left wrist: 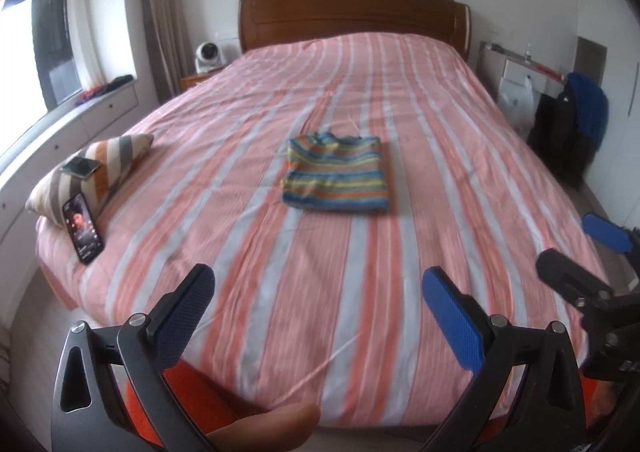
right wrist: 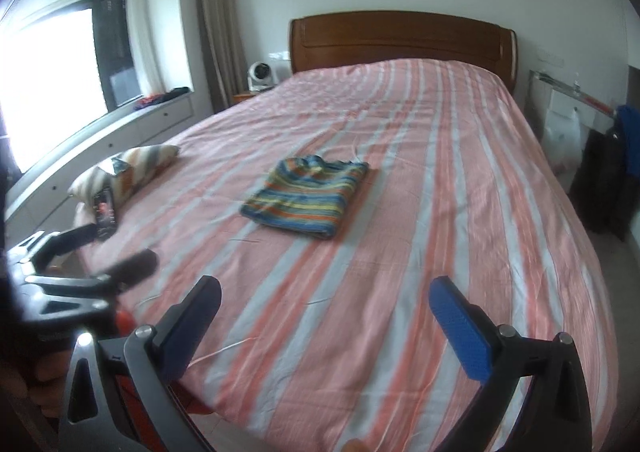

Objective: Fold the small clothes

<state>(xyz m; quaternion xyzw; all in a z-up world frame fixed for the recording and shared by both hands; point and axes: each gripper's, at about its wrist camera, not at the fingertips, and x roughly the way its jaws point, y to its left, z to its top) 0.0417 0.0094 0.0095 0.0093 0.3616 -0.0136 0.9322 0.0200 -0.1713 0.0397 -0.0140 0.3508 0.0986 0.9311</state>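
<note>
A small striped garment in blue, yellow and orange lies folded into a neat rectangle on the middle of the bed; the right wrist view shows the same folded garment. My left gripper hovers open above the foot of the bed, well short of the garment, with nothing between its fingers. My right gripper is open too, likewise held back over the bed's near end. In the left wrist view the right gripper shows at the right edge.
A striped pillow rests at the bed's left edge, one phone on top and a lit phone leaning against it. A wooden headboard stands at the back. A window ledge runs left; bags and a blue cloth stand right.
</note>
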